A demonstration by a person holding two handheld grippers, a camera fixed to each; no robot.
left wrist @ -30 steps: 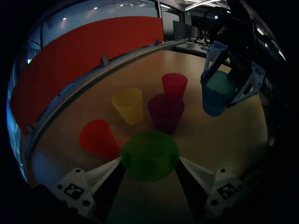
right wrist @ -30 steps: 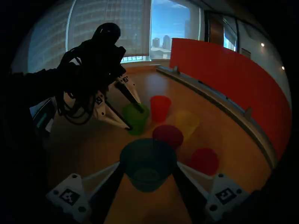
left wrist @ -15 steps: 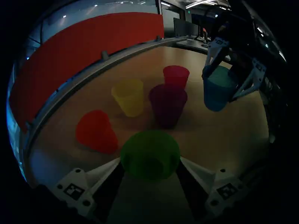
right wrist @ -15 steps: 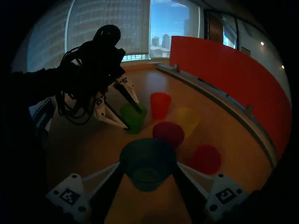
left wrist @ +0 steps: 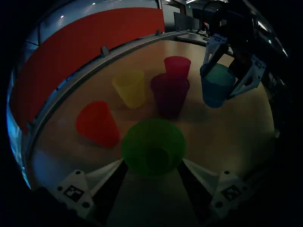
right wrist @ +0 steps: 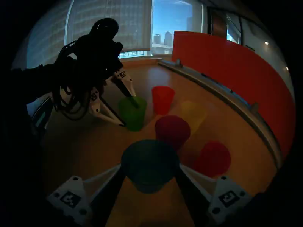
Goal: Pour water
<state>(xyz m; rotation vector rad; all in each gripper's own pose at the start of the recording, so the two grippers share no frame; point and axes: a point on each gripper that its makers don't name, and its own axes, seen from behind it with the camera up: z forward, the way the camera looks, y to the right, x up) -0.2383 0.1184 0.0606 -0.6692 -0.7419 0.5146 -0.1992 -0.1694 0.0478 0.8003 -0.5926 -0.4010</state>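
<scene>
In the left gripper view our left gripper (left wrist: 152, 163) pinches the green cup (left wrist: 153, 143) at lower centre, in the right gripper view our right gripper (right wrist: 149, 167) likewise pinches the blue cup (right wrist: 149, 159), and tipping while they are this far apart would wet the table (right wrist: 87, 151).

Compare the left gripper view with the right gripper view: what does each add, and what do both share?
The left gripper view adds dim office desks beyond the right gripper. The right gripper view adds a bright window with city towers, and a person's dark arm holding the left gripper. Both share the green cup and blue cup, each gripped, the yellow cup, the wooden table and the red partition.
</scene>
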